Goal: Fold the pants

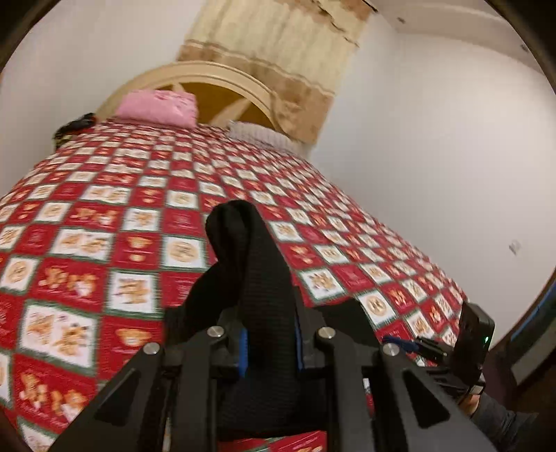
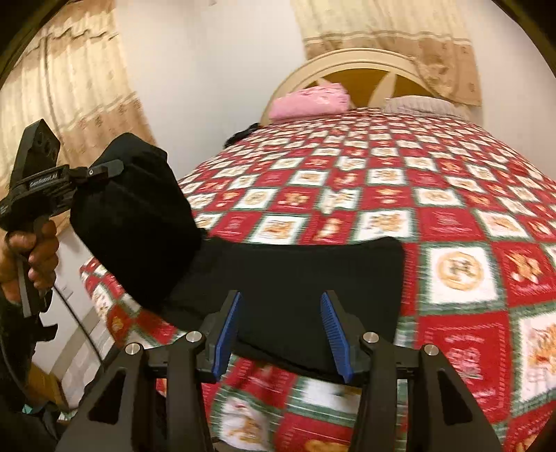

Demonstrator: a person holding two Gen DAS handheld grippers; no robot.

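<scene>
You are pinching one end of the black pants (image 2: pixel 285 295) in your left gripper (image 1: pixel 271 342), lifting it off the checked bedspread (image 2: pixel 451 215) while your right gripper (image 2: pixel 281 330) is hovering spread, so the fold is looking only partly made.

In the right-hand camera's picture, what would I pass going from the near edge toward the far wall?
Right gripper, open → black pants on the bed → red checkered bedspread → pink pillow → cream headboard → beige curtain.
</scene>
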